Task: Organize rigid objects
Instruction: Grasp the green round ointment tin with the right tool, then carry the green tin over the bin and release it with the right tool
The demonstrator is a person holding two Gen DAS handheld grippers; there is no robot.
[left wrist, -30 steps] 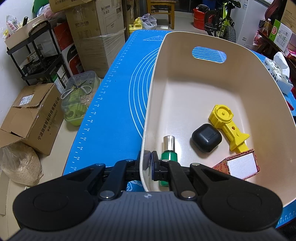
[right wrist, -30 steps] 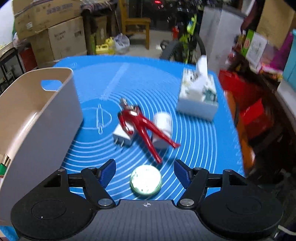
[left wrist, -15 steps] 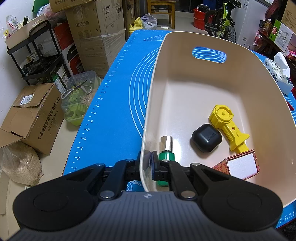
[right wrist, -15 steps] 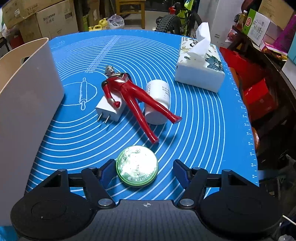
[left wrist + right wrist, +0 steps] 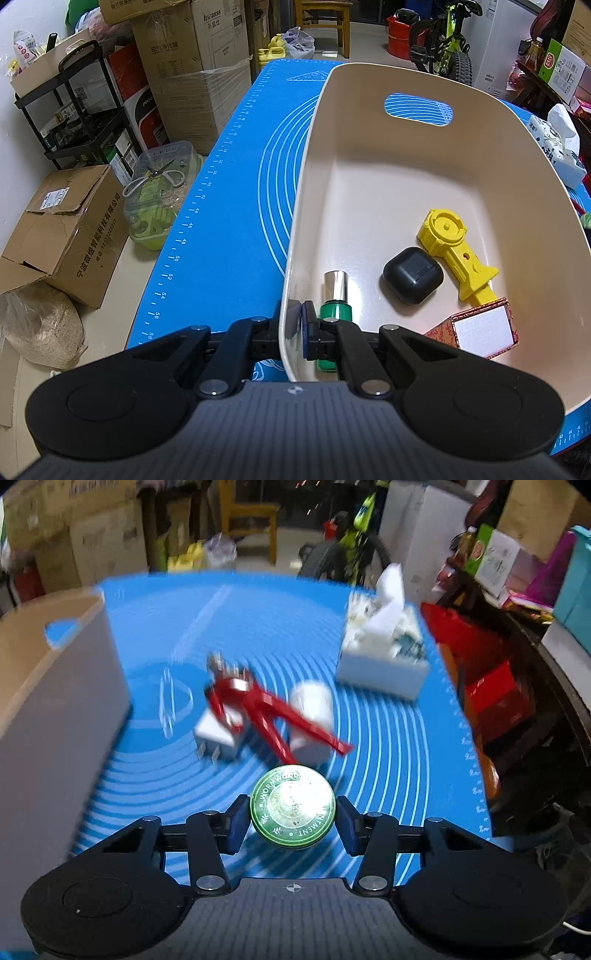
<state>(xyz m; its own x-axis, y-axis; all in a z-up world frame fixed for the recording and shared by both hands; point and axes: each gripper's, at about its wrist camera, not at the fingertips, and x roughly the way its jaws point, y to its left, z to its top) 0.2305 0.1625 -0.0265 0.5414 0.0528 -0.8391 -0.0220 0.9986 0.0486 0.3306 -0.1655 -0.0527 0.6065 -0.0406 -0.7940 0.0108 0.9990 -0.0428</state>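
Down at the lower middle of the left wrist view, the left gripper [image 5: 297,325] was clamped on the near rim of the cream bin [image 5: 436,81], one pad inside the wall and one outside. Inside the bin lay a green bottle with a silver cap [image 5: 335,295] just past the inner pad, a black rounded case [image 5: 412,275] to its right, a yellow plastic piece [image 5: 452,251] touching the case's far side, and a small red box with a white face [image 5: 480,328] at the lower right. The bin stood on the blue mat [image 5: 236,192] covering the worktop.

In the right wrist view, which was blurred, the right gripper [image 5: 292,821] was closing, with the round green tin [image 5: 293,806] between its pads; whether they pressed on it yet I could not tell. Beyond the tin, mid-frame, a red figure [image 5: 255,709] lay across a white plug [image 5: 218,738] and a white cylinder [image 5: 312,716]. A tissue box [image 5: 384,657] sat at the upper right, well apart from them.
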